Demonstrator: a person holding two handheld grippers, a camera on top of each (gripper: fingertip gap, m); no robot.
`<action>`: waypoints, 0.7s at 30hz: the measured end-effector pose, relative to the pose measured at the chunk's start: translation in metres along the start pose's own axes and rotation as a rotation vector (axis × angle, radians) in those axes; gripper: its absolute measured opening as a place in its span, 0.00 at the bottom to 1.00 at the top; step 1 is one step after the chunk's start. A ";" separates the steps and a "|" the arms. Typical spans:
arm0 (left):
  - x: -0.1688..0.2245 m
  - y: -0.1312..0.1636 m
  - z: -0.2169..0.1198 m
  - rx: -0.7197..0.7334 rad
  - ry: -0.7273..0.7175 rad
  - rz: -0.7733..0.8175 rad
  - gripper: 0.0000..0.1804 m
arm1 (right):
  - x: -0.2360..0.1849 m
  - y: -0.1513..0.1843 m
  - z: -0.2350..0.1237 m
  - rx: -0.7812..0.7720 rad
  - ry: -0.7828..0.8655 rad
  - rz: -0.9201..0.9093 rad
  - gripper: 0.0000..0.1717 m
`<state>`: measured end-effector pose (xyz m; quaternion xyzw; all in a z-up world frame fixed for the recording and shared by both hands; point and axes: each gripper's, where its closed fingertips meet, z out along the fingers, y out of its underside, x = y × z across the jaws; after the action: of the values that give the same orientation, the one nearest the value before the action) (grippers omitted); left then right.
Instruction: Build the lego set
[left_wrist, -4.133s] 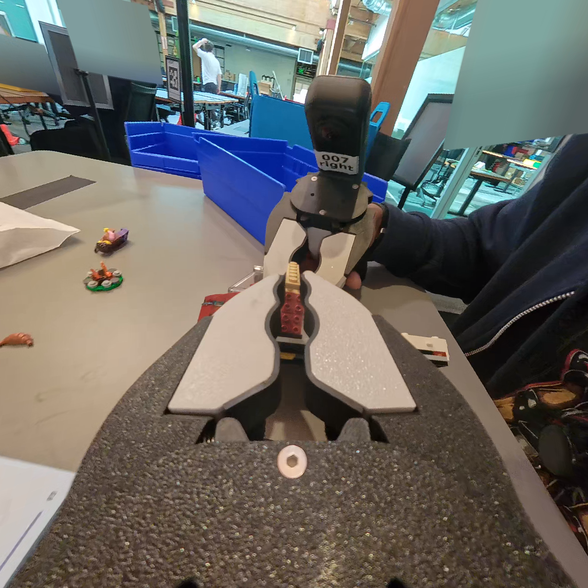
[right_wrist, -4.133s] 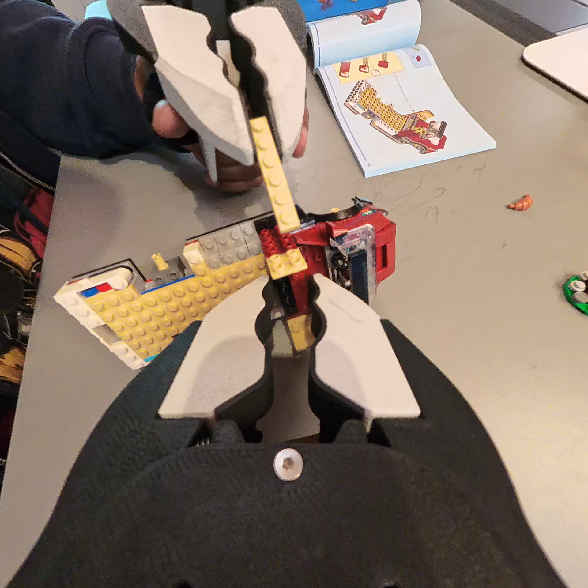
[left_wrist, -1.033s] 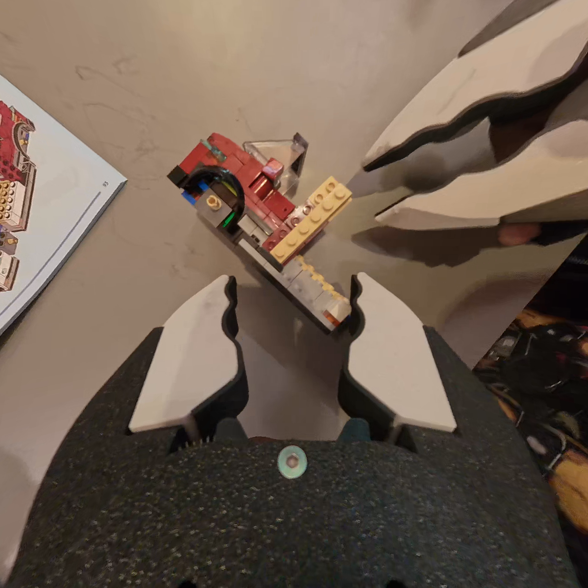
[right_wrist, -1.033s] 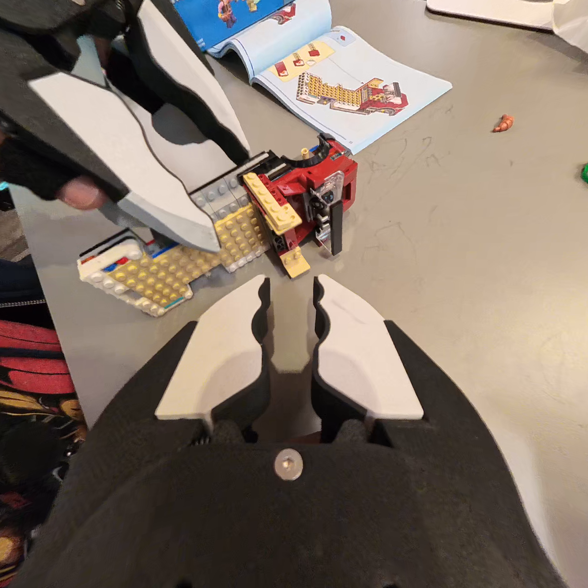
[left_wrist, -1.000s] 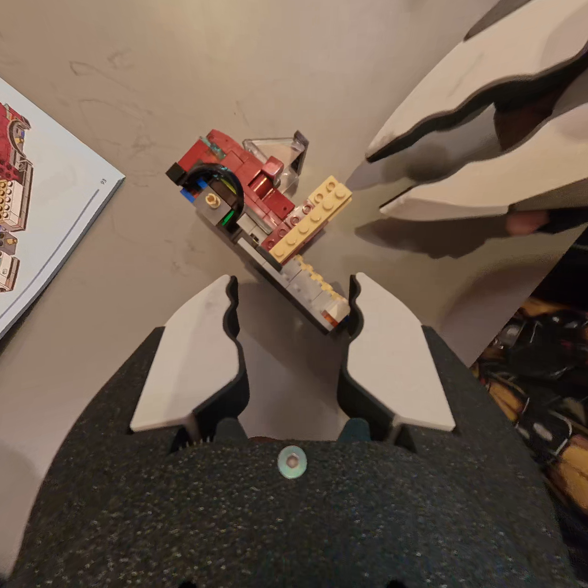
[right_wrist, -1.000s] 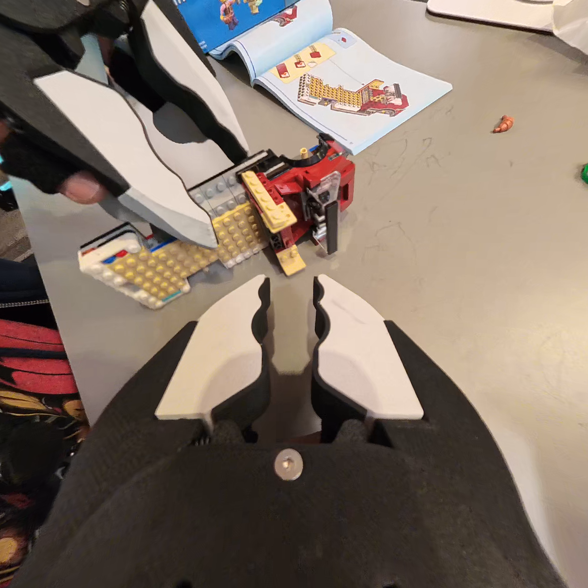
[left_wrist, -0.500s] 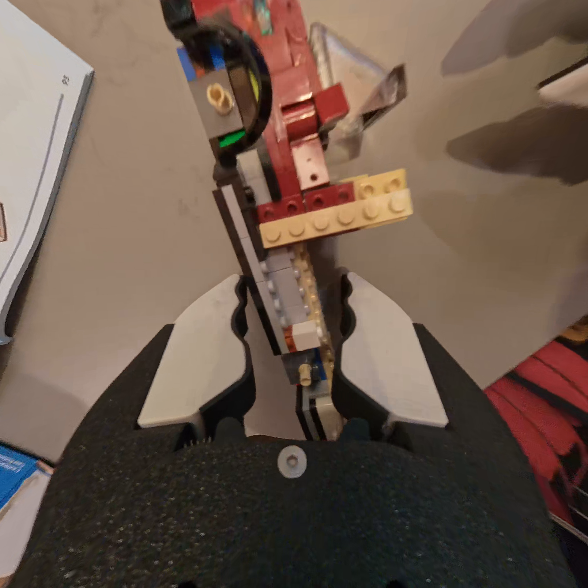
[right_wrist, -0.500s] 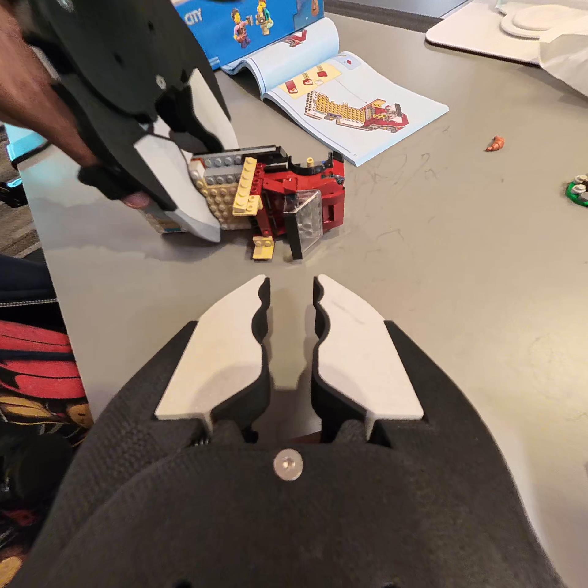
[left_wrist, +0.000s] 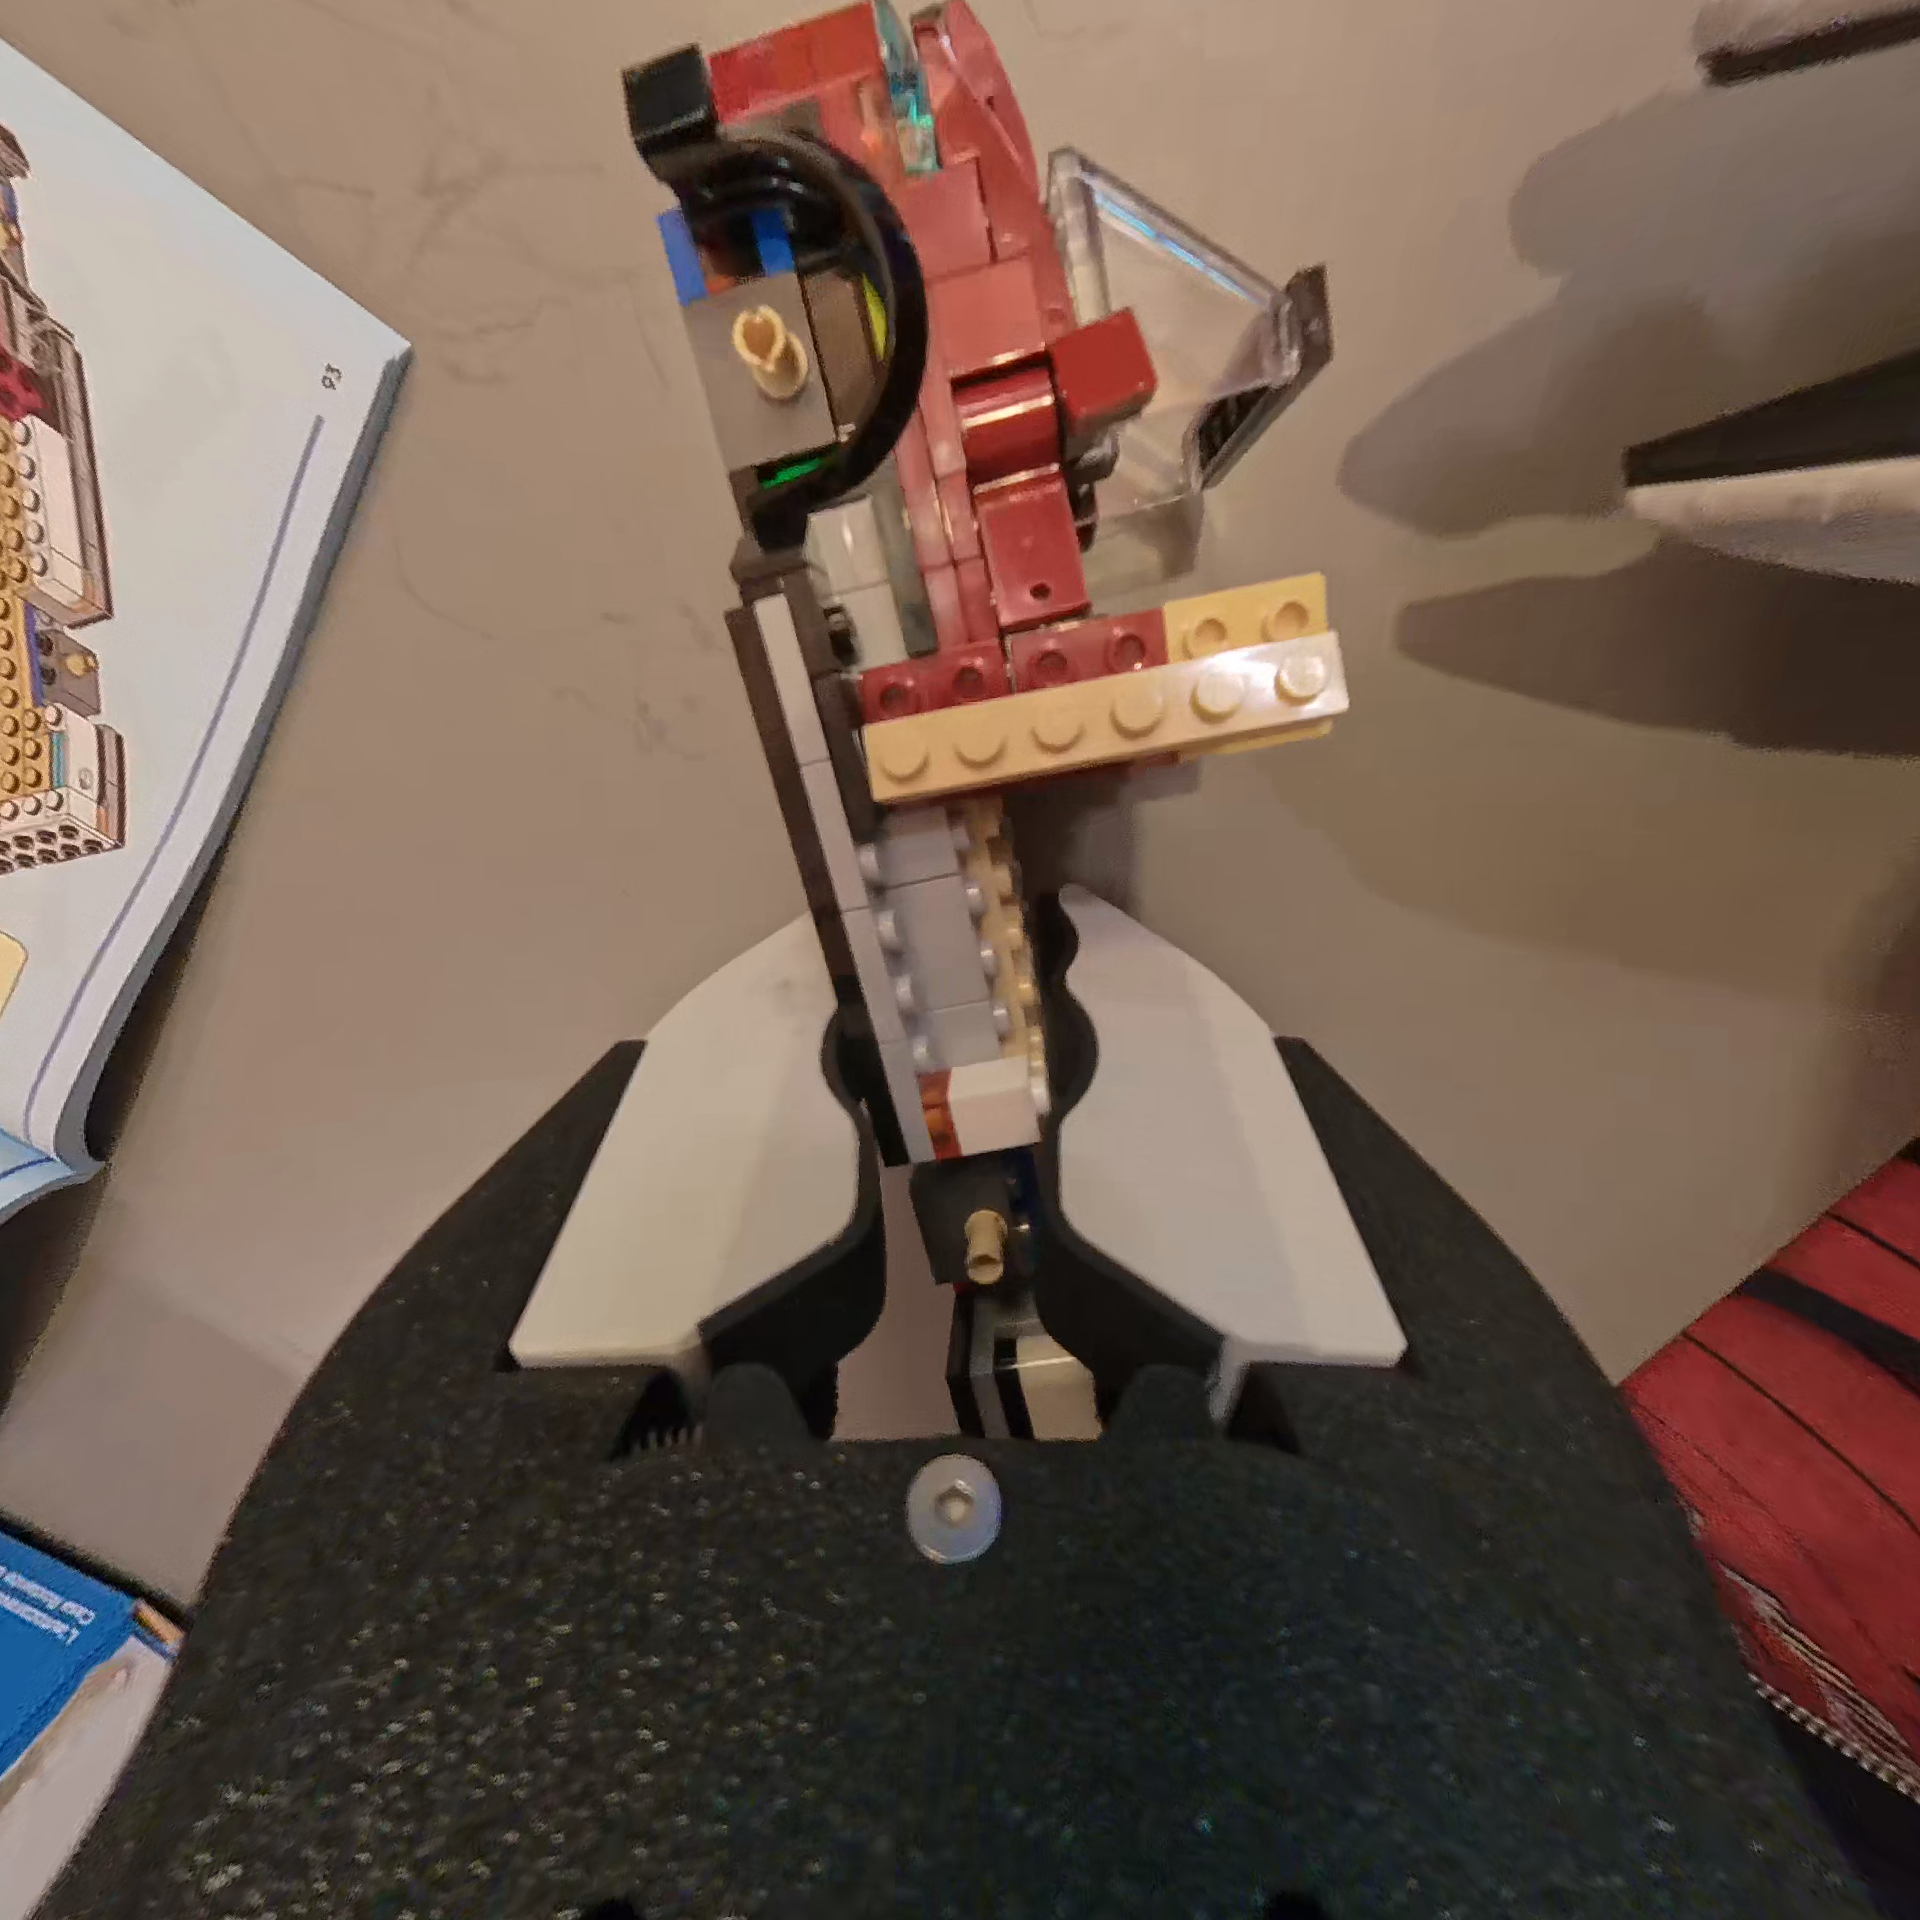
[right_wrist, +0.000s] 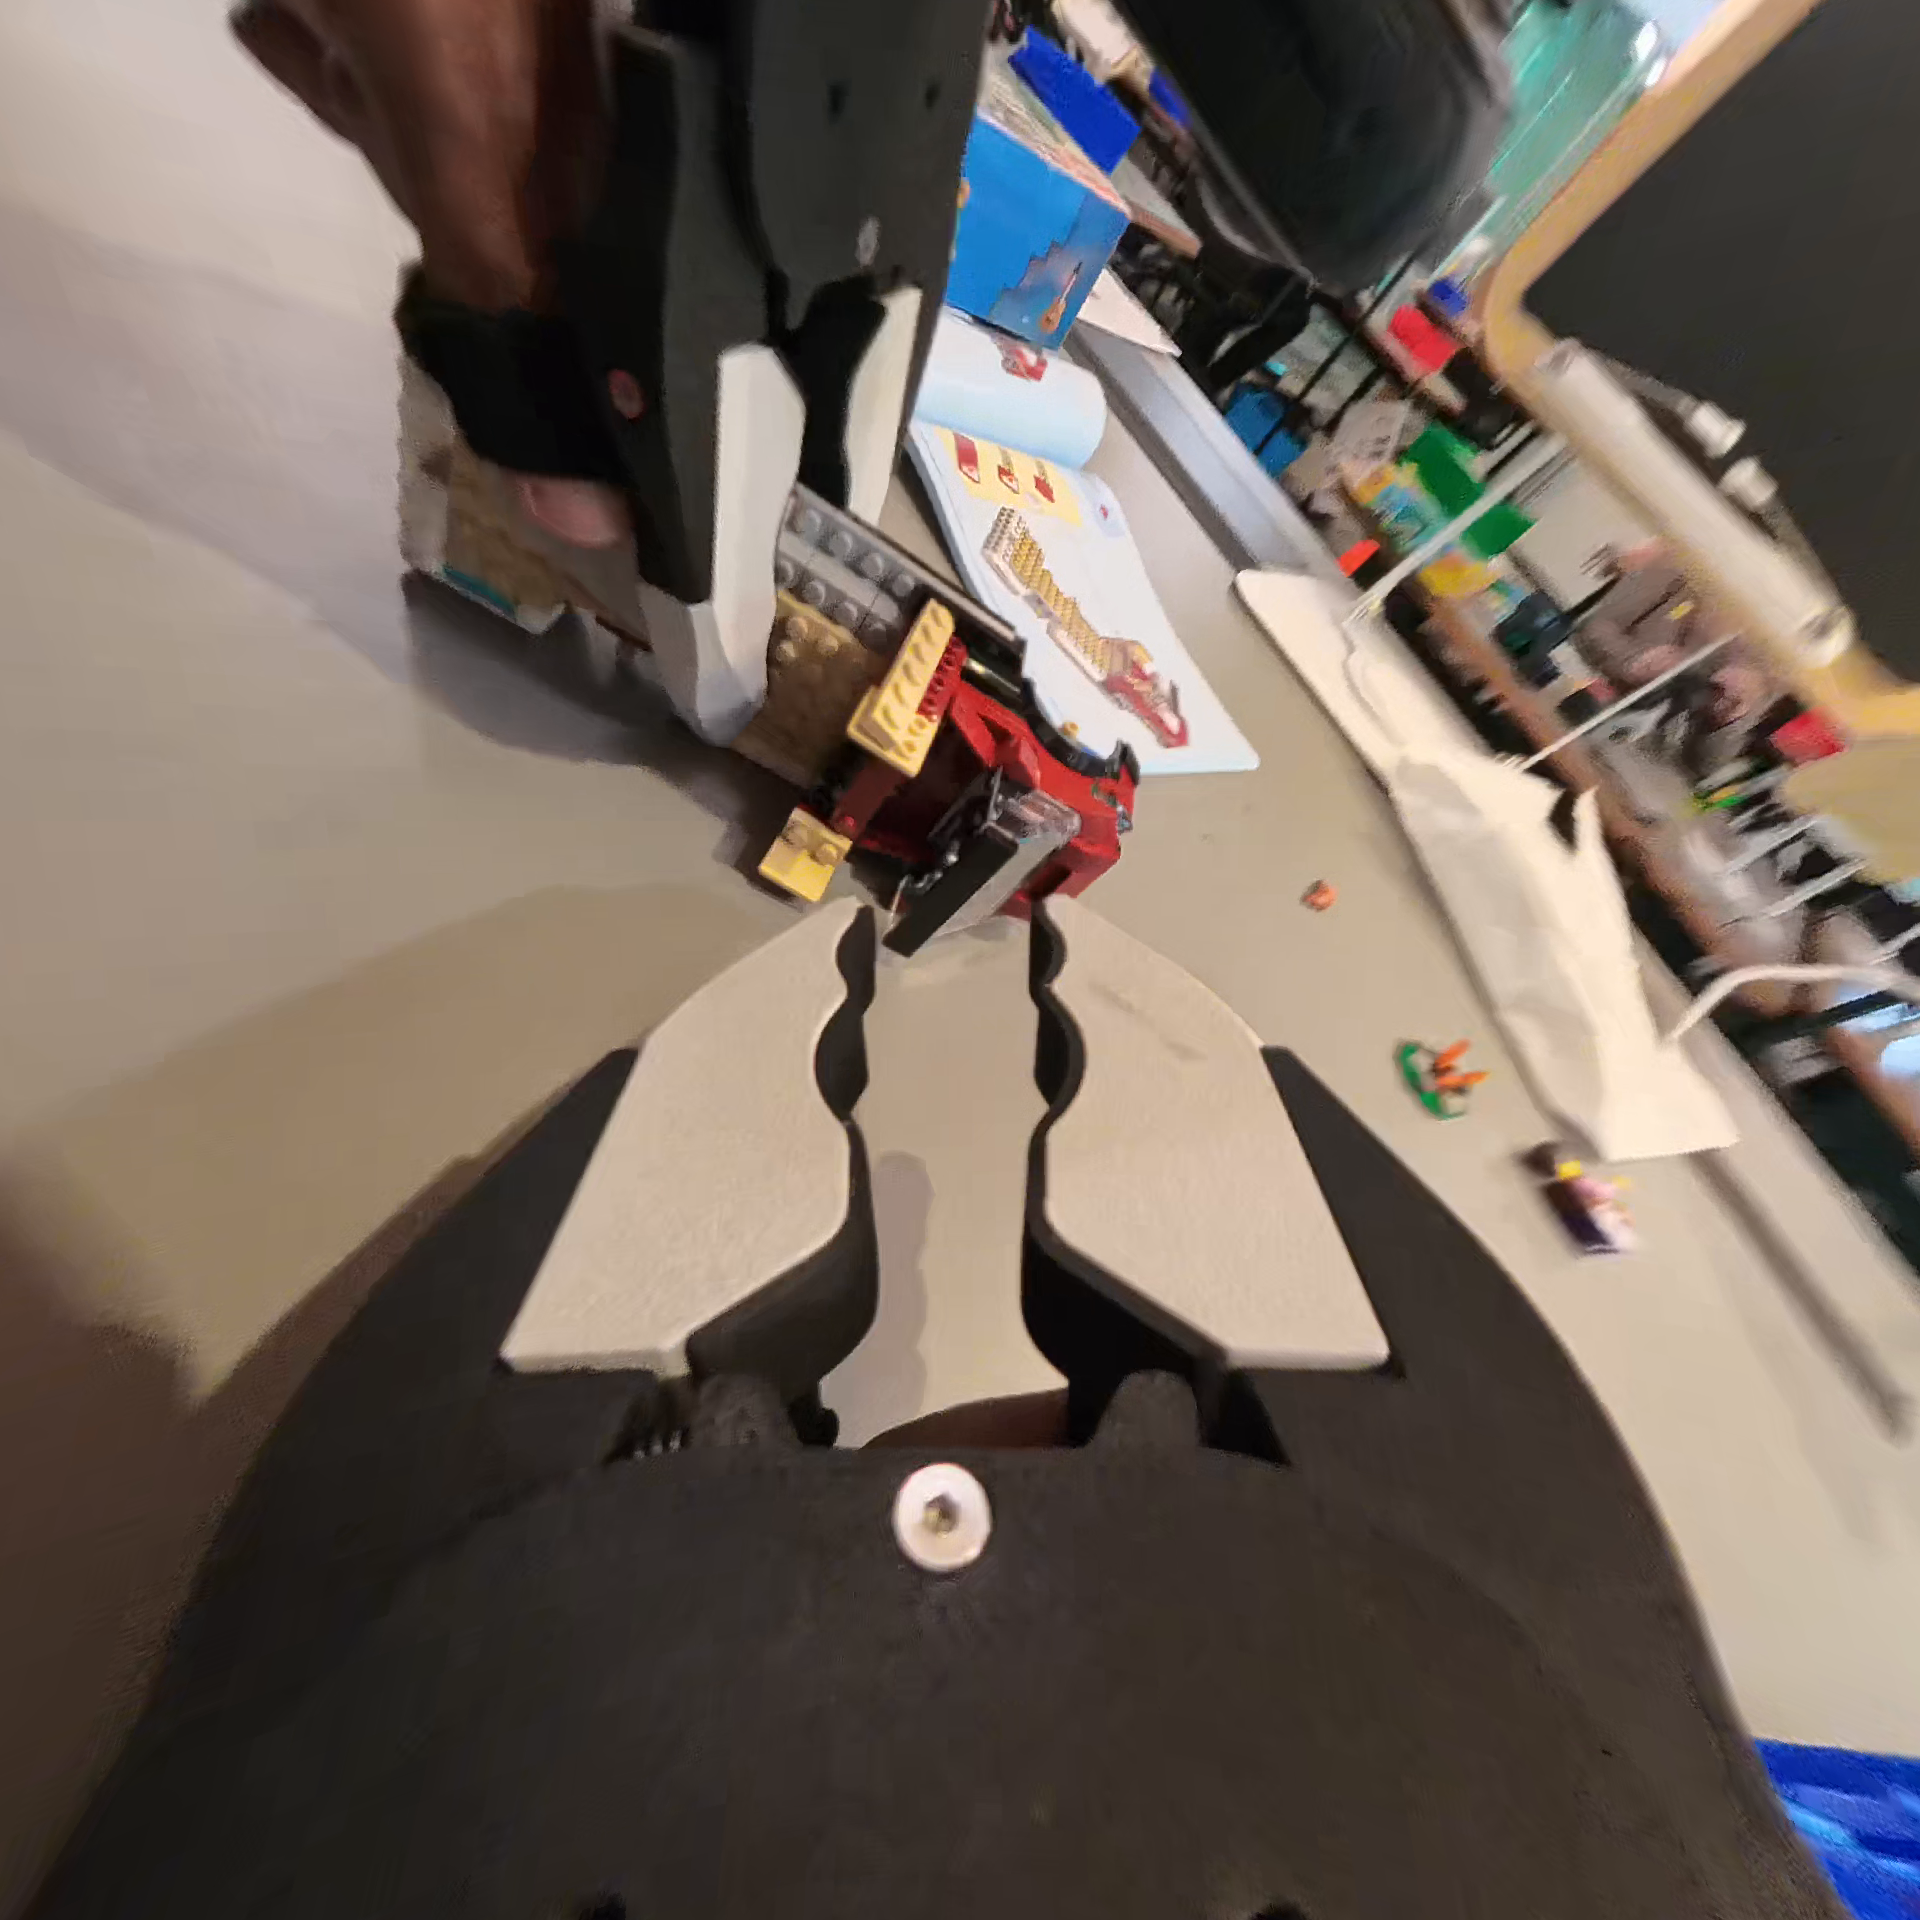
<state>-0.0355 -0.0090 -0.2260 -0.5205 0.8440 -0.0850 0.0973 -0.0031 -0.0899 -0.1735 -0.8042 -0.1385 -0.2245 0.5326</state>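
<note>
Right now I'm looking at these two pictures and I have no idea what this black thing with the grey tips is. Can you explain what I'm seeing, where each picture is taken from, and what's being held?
These are two hand-held grippers, black pincers with pale grey fingers, each worked by a person's hand. Each carries a camera looking forward along its own fingers, so each picture is one gripper's own view.

In the left wrist view, the left gripper is closed on the grey and tan end of a brick-built vehicle, dark red with a clear windscreen piece. Both fingers press against its sides.

In the right wrist view, the right gripper is open and holds nothing; its tips sit just short of the vehicle's red front. The left gripper shows there too, farther off.

On the grey table lie an open instruction booklet, a blue box, a white paper bag and a few small toy pieces.
</note>
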 end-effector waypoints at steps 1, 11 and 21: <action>-0.001 -0.001 0.000 0.017 -0.002 0.006 0.16 | -0.001 -0.001 0.002 -0.002 0.026 -0.062 0.17; 0.001 -0.004 -0.001 0.126 0.092 0.079 0.14 | -0.011 -0.017 0.013 0.011 0.145 -0.438 0.18; -0.011 -0.004 0.000 0.111 0.086 0.174 0.14 | -0.013 -0.024 0.030 -0.034 0.158 -0.540 0.19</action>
<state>-0.0277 -0.0011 -0.2243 -0.4351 0.8833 -0.1453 0.0967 -0.0186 -0.0524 -0.1707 -0.7270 -0.3022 -0.4224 0.4492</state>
